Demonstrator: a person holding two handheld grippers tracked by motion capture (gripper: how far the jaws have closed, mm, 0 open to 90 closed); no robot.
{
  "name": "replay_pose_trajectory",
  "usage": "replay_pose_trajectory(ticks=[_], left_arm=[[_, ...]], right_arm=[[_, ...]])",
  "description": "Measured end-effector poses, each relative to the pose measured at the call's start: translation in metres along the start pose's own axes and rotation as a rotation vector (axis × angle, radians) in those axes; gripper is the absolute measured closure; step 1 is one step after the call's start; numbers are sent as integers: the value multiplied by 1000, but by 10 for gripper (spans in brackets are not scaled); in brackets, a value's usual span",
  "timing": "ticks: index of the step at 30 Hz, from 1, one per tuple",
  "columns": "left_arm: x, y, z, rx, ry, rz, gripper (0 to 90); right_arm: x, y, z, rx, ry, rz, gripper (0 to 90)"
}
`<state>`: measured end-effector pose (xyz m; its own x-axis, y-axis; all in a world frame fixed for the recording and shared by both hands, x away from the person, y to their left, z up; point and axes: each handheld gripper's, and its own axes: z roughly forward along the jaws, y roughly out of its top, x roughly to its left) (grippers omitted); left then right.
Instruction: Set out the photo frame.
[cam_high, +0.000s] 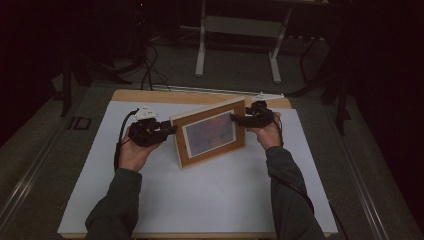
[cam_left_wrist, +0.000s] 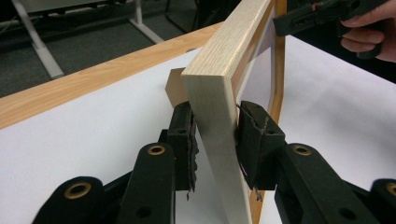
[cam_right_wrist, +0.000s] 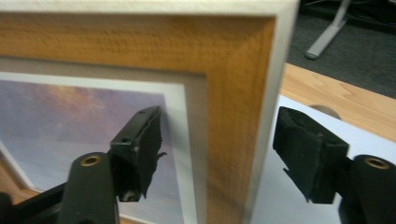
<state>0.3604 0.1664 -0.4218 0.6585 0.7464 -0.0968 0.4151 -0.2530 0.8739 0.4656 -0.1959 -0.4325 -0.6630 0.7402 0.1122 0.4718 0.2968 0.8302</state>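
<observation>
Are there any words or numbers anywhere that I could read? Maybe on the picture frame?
No readable text anywhere.
Frame: its picture is just soft purple and orange colours, with no words on it.
Left hand-held gripper and right hand-held gripper: plain black jaws, no labels.
White table cover: blank.
Dark item on the floor left of the table: too dim and small to tell whether it carries a mark.
</observation>
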Motion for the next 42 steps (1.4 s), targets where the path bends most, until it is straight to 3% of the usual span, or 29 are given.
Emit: replay_pose_trajectory(ticks=[6,10,12,16,23,29,32,34,42], left_arm=[[8,-1,1,-9,-59,-6,691],[9,0,1,5,-61,-1,689],[8,2,3,14,-51,2,687],[9,4,8,31,-22,2,682],[13,4,15,19,-31,-29,680],[13,4,15,21,-25,-20,677],[12,5,16,27,-16,-12,673],[12,6,16,34,-11,-8,671],[15,10,20,51,5,-12,666]], right_arm=[[2,2,8,13,63,-10,219],[1,1,17,36,109,-14,140],[4,1,20,54,99,-37,122],[4,-2,14,67,101,-39,171],[-2,-12,-3,72,98,-34,321],[0,-9,2,39,92,-50,218],[1,-7,6,32,112,-39,199],[0,-7,6,31,128,-13,211],[-3,-14,-5,46,136,-5,311]])
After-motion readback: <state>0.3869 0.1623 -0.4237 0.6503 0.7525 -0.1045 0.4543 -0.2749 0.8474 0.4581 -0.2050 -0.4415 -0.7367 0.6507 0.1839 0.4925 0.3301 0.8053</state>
